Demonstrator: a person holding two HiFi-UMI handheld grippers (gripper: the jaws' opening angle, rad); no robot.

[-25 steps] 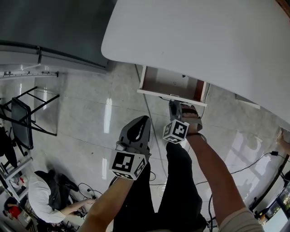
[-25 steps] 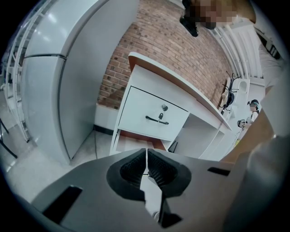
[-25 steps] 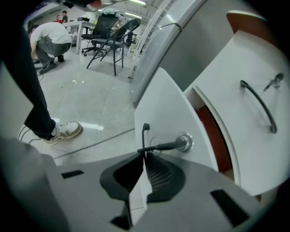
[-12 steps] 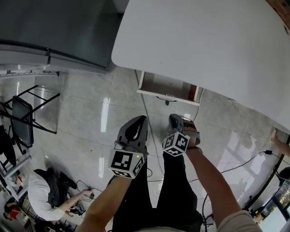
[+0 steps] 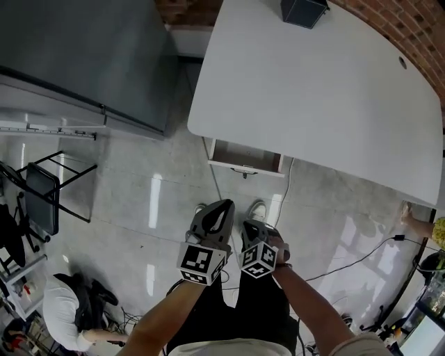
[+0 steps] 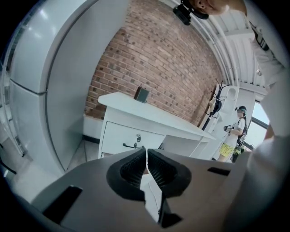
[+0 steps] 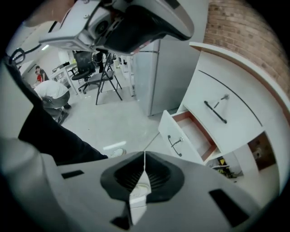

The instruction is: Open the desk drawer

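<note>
The white desk (image 5: 334, 90) has one drawer (image 5: 245, 157) pulled out beneath its near edge; the drawer's inside looks bare. In the right gripper view this open drawer (image 7: 188, 136) shows a reddish inner wall and a dark handle (image 7: 176, 142), below a closed upper drawer (image 7: 226, 106). My right gripper (image 5: 252, 228) hangs above the floor, well short of the drawer, shut with nothing in it (image 7: 144, 156). Beside it, my left gripper (image 5: 215, 210) is also shut and empty (image 6: 146, 152). The left gripper view shows the desk front with a handle (image 6: 133, 146).
A tall grey cabinet (image 5: 83, 55) stands left of the desk. A black folding chair (image 5: 42, 201) and a crouching person (image 5: 62, 313) are at the left on the glossy floor. Cables (image 5: 361, 254) run across the floor at the right. A dark box (image 5: 304, 10) sits on the desk.
My right gripper has come away from the drawer's front and drawn back toward me. Both grippers have risen and the desk now looks farther below. The drawer stays open.
</note>
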